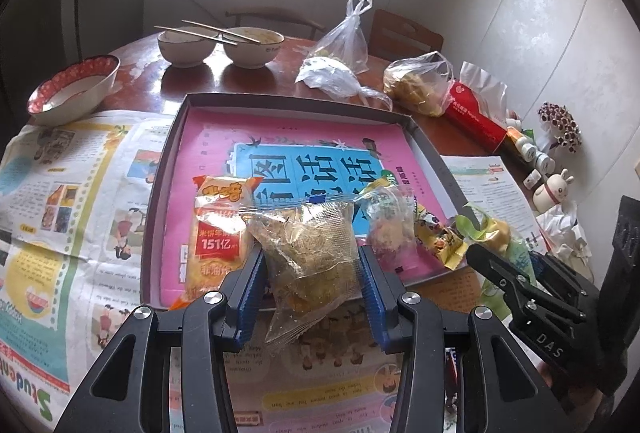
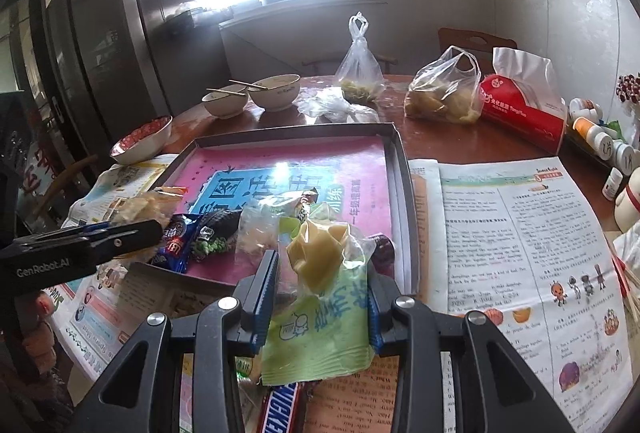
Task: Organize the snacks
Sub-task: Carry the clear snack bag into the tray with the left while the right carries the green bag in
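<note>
My left gripper point(image 1: 312, 265) is shut on a clear packet of brownish snack point(image 1: 312, 257), held over the near edge of a shallow grey tray point(image 1: 296, 103) lined with a pink and blue sheet. An orange rice-cracker pack point(image 1: 218, 233) and other small packets point(image 1: 400, 221) lie at the tray's near side. My right gripper point(image 2: 324, 273) is shut on a green packet with yellow pieces point(image 2: 320, 297), at the tray's near right corner point(image 2: 404, 201). A dark blue packet point(image 2: 176, 237) lies in the tray. A Snickers bar point(image 2: 280, 409) lies below on the newspaper.
Newspapers point(image 1: 60, 201) cover the round wooden table. Two bowls with chopsticks point(image 1: 216, 45), a red-rimmed bowl point(image 1: 72, 89), plastic bags point(image 1: 420, 81), a red tissue pack point(image 2: 520, 109) and small bottles point(image 2: 608, 141) stand behind and right of the tray. Chairs stand beyond.
</note>
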Tool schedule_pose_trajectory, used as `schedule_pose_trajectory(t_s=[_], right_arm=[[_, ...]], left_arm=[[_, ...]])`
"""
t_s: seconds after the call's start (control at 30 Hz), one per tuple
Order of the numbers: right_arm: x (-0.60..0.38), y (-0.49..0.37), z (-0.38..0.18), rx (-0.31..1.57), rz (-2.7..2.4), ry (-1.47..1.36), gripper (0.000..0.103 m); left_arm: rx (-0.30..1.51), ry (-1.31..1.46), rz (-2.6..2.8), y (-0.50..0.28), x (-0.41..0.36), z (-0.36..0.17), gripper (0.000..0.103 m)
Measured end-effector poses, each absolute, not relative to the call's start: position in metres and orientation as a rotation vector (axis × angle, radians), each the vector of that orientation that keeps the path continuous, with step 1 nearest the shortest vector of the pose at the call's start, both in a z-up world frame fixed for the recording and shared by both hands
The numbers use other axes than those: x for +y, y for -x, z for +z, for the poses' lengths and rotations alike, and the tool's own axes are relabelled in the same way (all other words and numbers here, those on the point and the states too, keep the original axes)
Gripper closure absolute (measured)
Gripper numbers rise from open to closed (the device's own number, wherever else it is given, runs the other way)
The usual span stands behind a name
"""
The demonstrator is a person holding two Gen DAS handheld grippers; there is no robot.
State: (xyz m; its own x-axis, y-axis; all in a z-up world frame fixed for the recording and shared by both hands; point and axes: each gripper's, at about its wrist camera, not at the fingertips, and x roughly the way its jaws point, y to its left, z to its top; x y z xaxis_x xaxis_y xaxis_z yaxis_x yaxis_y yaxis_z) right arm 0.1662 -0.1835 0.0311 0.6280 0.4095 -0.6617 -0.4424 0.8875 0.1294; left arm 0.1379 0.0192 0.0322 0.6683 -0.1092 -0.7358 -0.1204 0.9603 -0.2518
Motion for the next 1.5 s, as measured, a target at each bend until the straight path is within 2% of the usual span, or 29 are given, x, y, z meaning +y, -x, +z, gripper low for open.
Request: schedule_pose_trajectory(t_s=[1.33, 1.5], right_arm=[[-0.145, -0.205, 0.01, 0.772, 0.551, 0.046, 0.065], [-0.148, -0.206, 0.01, 0.773, 0.543, 0.042, 0.062]], left_arm=[[0.836, 0.193, 0.061, -0.171, 0.01, 0.014, 0.056], [0.834, 0.197, 0.06, -0.171, 0.01, 0.014, 0.055]])
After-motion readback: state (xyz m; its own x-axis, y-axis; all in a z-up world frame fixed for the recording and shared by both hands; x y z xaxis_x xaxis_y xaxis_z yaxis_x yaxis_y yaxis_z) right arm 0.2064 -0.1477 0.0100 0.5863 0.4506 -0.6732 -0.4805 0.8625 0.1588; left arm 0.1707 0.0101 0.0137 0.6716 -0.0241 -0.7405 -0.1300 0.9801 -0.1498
